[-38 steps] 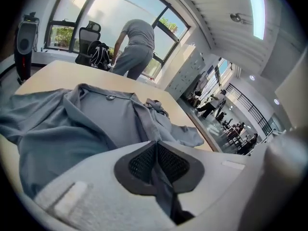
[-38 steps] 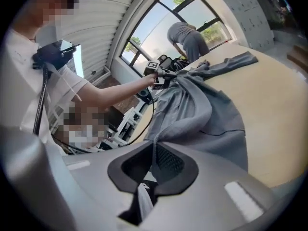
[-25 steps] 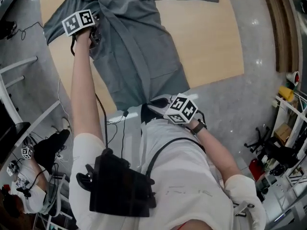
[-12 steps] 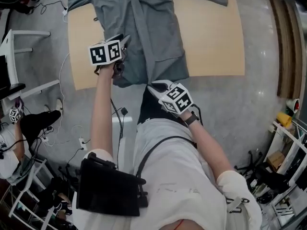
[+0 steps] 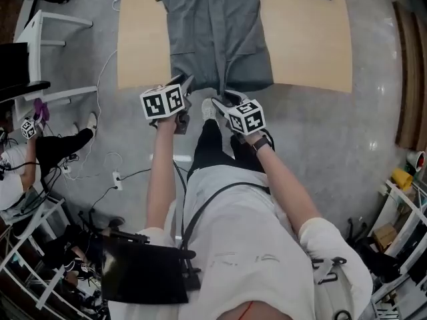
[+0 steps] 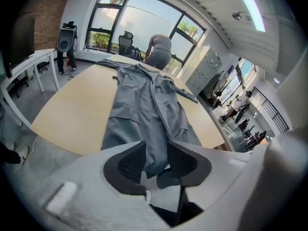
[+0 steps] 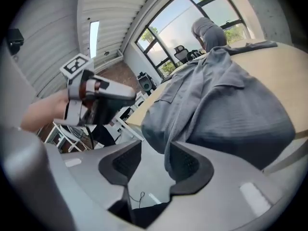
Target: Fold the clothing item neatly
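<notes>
While the grey garment (image 5: 217,32) lies lengthwise on the tan table (image 5: 307,52) at the top of the head view, its hem hanging over the near edge, both grippers now sit side by side just below that edge, near the frame's centre. A second ago the left gripper (image 5: 185,84) was far off at the upper left, on the garment's sleeve side. Half a second ago it was partway back along the cloth's left edge, and now it is drawn in beside the right gripper (image 5: 221,103), close to the hem's left corner. Its jaws have just been opening and stand apart: in the left gripper view the hem shows in the gap between the dark pads (image 6: 131,161), and neither pad clamps it. The right gripper keeps to the hem at the near edge, as before. Its jaws have also just been opening. In the right gripper view a fold of the hem hangs down between them and lies against the pad (image 7: 185,165) on the right of the picture. Floor shows through the gap toward the other pad, so the grip is released. The left gripper also shows at the left of that view, close by.
</notes>
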Demonstrator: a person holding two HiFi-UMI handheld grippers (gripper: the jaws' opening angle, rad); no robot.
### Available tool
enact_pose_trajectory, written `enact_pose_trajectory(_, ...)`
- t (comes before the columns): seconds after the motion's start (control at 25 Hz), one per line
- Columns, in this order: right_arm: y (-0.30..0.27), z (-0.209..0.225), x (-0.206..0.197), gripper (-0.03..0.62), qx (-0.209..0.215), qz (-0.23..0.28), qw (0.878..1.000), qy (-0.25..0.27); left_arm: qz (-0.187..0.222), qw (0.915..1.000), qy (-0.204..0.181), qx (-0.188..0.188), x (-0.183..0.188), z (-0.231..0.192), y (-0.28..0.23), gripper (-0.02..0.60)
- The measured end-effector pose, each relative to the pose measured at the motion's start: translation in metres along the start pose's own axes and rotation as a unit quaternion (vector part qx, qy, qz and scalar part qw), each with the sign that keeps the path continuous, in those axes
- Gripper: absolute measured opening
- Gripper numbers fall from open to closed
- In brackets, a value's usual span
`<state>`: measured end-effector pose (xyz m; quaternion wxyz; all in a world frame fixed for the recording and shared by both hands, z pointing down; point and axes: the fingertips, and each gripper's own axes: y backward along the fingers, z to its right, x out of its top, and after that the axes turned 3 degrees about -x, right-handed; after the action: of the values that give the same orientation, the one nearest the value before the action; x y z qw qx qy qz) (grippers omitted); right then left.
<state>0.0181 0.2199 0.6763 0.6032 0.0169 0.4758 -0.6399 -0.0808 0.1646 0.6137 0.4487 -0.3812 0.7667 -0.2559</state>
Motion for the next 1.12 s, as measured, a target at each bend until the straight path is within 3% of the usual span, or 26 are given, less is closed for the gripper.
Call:
enact_pose_trajectory(0.2, 0.022, -0.006, 0.013, 0.215, 0.047, 0.039, 0.998, -0.012, 0.022, 0.9996, 0.012, -0.014, -0.023, 0.009, 0.002, 0.144)
enact_pose_trajectory(0.28, 0.011, -0.025, 0.014, 0.239, 0.089, 0.034, 0.995, -0.015, 0.029, 0.9994, 0.005, -0.018, -0.022, 0.008, 0.005, 0.144)
enact_pose_trajectory(0.36, -0.003, -0.046, 0.013, 0.307, 0.143, 0.025, 0.989, -0.030, 0.039, 0.9991, 0.000, -0.016, -0.015, 0.002, 0.011, 0.144)
enact_pose_trajectory(0.44, -0.011, -0.052, 0.009, 0.338, 0.167, 0.002, 0.985, -0.032, 0.046, 0.9989, -0.004, -0.010, -0.008, -0.003, 0.019, 0.144)
enact_pose_trajectory(0.56, -0.025, -0.046, 0.000, 0.382, 0.130, -0.046, 0.989, 0.060, 0.059, 0.9982, -0.009, -0.002, 0.003, -0.005, 0.026, 0.144)
enact_pose_trajectory(0.68, -0.033, -0.040, -0.013, 0.573, 0.072, -0.076, 0.983, 0.151, 0.065, 0.9979, -0.003, 0.003, 0.003, -0.005, 0.033, 0.144)
enact_pose_trajectory(0.72, -0.034, -0.040, -0.016, 0.578, 0.062, -0.081, 0.980, 0.170, 0.065, 0.9978, -0.002, 0.005, 0.002, -0.005, 0.035, 0.144)
enact_pose_trajectory(0.8, -0.031, -0.046, -0.021, 0.591, 0.082, -0.087, 0.979, 0.167, 0.065, 0.9979, -0.001, 0.004, -0.003, -0.004, 0.036, 0.144)
enact_pose_trajectory(0.92, -0.018, -0.066, -0.020, 0.591, 0.155, -0.071, 0.979, 0.111, 0.057, 0.9983, 0.006, -0.004, -0.014, -0.002, 0.032, 0.144)
enact_pose_trajectory(1.0, -0.007, -0.074, -0.016, 0.589, 0.181, -0.058, 0.977, 0.100, 0.051, 0.9986, 0.007, -0.007, -0.021, -0.001, 0.029, 0.144)
enact_pose_trajectory(1.08, 0.003, -0.074, -0.013, 0.585, 0.166, -0.051, 0.977, 0.127, 0.046, 0.9989, 0.005, -0.009, -0.025, 0.002, 0.028, 0.144)
enact_pose_trajectory(1.12, 0.007, -0.068, -0.009, 0.584, 0.136, -0.042, 0.978, 0.156, 0.044, 0.9990, 0.004, -0.010, -0.026, 0.003, 0.027, 0.144)
